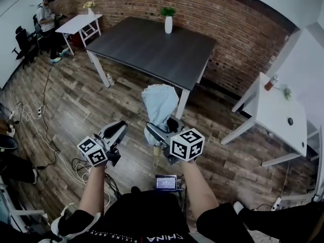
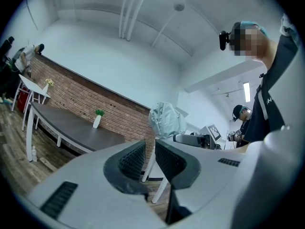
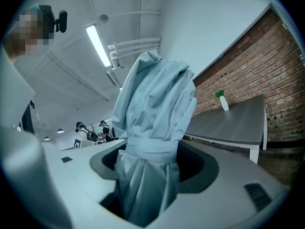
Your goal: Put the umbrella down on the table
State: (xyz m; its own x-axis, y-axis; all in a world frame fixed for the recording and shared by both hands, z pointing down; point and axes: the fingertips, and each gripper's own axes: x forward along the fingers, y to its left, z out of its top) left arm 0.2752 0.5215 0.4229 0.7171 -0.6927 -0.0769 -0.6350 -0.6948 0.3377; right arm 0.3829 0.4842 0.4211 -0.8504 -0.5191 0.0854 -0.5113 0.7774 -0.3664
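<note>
A folded light-blue umbrella point(image 1: 159, 105) stands upright in my right gripper point(image 1: 159, 133), whose jaws are shut on its strapped waist point(image 3: 152, 149). The fabric bundle point(image 3: 155, 99) fills the right gripper view. My left gripper point(image 1: 115, 131) hangs beside it at the left, apart from the umbrella, its pads point(image 2: 135, 159) close together with nothing between them. In the left gripper view the umbrella point(image 2: 167, 119) shows beyond the jaws. The dark grey table point(image 1: 152, 47) stands ahead by the brick wall, some way beyond both grippers.
A white vase with a green plant point(image 1: 168, 22) stands at the dark table's far edge. A white table point(image 1: 281, 113) is at the right, a small white one point(image 1: 78, 22) and a person point(image 1: 46, 19) at the back left. Cables point(image 1: 40, 110) lie on the wooden floor.
</note>
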